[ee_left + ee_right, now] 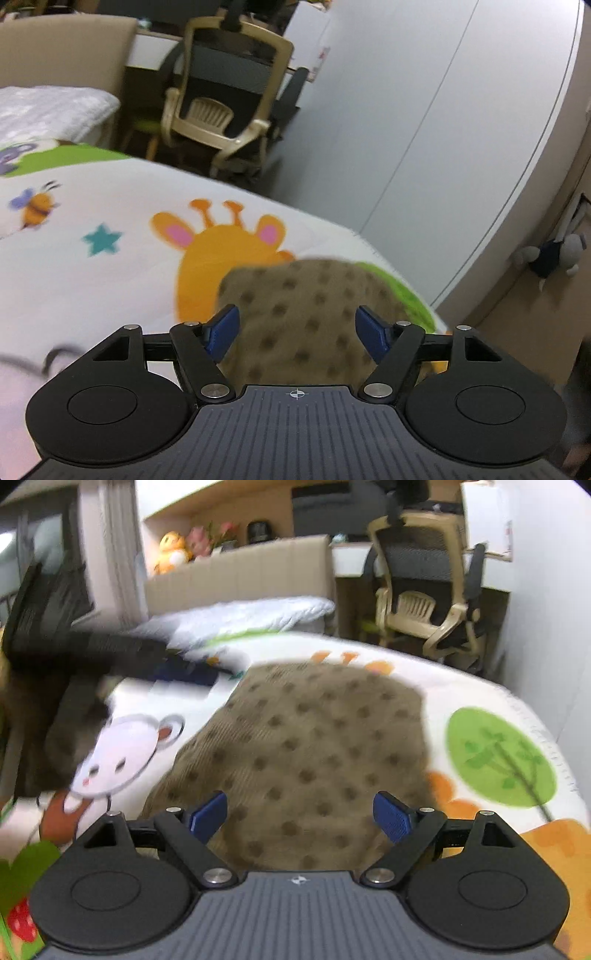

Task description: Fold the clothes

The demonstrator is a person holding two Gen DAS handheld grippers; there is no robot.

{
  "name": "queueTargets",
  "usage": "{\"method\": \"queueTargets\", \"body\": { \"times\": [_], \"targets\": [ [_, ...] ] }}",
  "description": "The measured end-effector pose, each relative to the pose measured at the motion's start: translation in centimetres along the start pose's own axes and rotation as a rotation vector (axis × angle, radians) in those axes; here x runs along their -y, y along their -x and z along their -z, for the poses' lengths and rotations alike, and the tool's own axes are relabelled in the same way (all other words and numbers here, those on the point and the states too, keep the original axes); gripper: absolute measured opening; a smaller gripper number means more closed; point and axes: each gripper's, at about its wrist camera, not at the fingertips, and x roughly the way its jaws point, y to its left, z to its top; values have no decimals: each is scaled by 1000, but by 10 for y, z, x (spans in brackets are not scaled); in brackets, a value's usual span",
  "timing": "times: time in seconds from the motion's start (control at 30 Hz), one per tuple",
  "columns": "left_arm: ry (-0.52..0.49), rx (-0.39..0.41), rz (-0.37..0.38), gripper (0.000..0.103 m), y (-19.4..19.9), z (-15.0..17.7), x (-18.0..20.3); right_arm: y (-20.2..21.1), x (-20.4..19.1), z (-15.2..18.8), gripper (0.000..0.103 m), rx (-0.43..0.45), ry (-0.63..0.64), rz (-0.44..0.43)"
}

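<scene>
A brown garment with dark dots (314, 746) lies flat on a bed covered by a white cartoon-print blanket (498, 709). In the left wrist view the garment (310, 317) shows as a folded edge over an orange giraffe print. My left gripper (297, 332) is open just above the garment's near edge, holding nothing. My right gripper (300, 818) is open above the garment's near end, holding nothing. In the right wrist view the left gripper (110, 653) shows as a blurred dark shape at the upper left.
A beige office chair (221, 92) stands beyond the bed's far edge, by a desk. A white quilt (243, 616) and a beige headboard (240, 576) lie at the far end. A white wardrobe (424, 110) lines the right side.
</scene>
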Motion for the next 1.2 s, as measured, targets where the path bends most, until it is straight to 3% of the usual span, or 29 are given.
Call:
{"method": "queueTargets", "body": {
  "times": [0.13,0.23,0.3,0.43,0.63,0.8,0.97,1.07,1.2],
  "targets": [
    [16,-38,-25,69,-2,34,-4,-2,20,-20,87,56,-77,70],
    [71,-30,-12,74,-2,45,-13,-18,27,-34,87,66,-130,108],
    [82,-22,-14,83,-4,49,-18,-30,26,-41,87,64,-145,113],
    [56,29,-13,86,-6,59,-20,-54,13,-50,87,63,-103,124],
    [88,40,18,89,-6,59,-25,-98,10,-52,94,3,-21,246],
    [105,40,42,93,-6,59,-28,-80,9,-54,94,0,-32,260],
    [119,41,56,94,-8,60,-31,-35,-4,-37,94,26,33,189],
    [121,42,57,94,-8,60,-31,-25,-14,-16,94,-8,89,146],
    [121,42,58,95,-9,61,-30,-38,-19,12,99,-69,147,196]
  ]
}}
